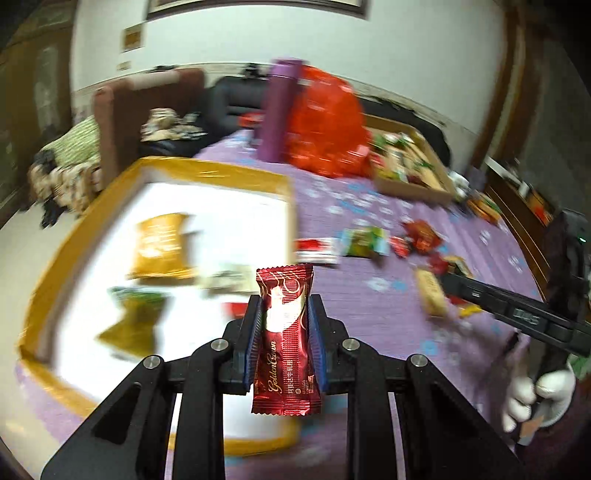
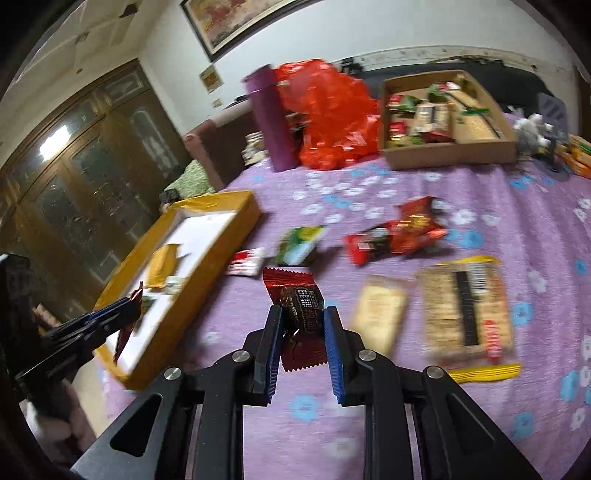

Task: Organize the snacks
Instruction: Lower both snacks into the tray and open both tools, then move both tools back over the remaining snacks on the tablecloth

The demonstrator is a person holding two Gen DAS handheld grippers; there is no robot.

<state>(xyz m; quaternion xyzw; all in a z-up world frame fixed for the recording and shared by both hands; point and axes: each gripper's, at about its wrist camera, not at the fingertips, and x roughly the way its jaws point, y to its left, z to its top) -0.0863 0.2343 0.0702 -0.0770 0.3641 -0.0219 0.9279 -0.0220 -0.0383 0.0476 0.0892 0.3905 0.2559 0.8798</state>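
A table draped in a purple cloth printed with white and blue flowers (image 2: 424, 206) fills a living room with white walls, a framed painting (image 2: 236, 22) and a dark wooden glass-fronted cabinet (image 2: 85, 177). The shallow yellow-rimmed cardboard tray with a white floor (image 1: 207, 177) serves as landmark: the left gripper (image 1: 284, 317) hangs above its near corner, jaws clamped narrowly on a glossy dark-red "Golden Crown" snack sachet (image 1: 284, 332) held upright. Beside the tray, over bare cloth, the right gripper (image 2: 301, 328) pinches a crinkled red-and-black candy wrapper (image 2: 297, 306). A gold foil packet (image 1: 159, 247) and a green-and-gold packet (image 1: 133, 317) lie inside the tray. Loose red and green snack packets (image 2: 399, 232) are scattered on the cloth beyond the tray's far side; farther off stand a purple cylinder (image 2: 269, 118), a crumpled red plastic bag (image 2: 332, 114) and a brown cardboard box of snacks (image 2: 443, 155). A white-gloved hand (image 1: 535, 395) grips the right tool.
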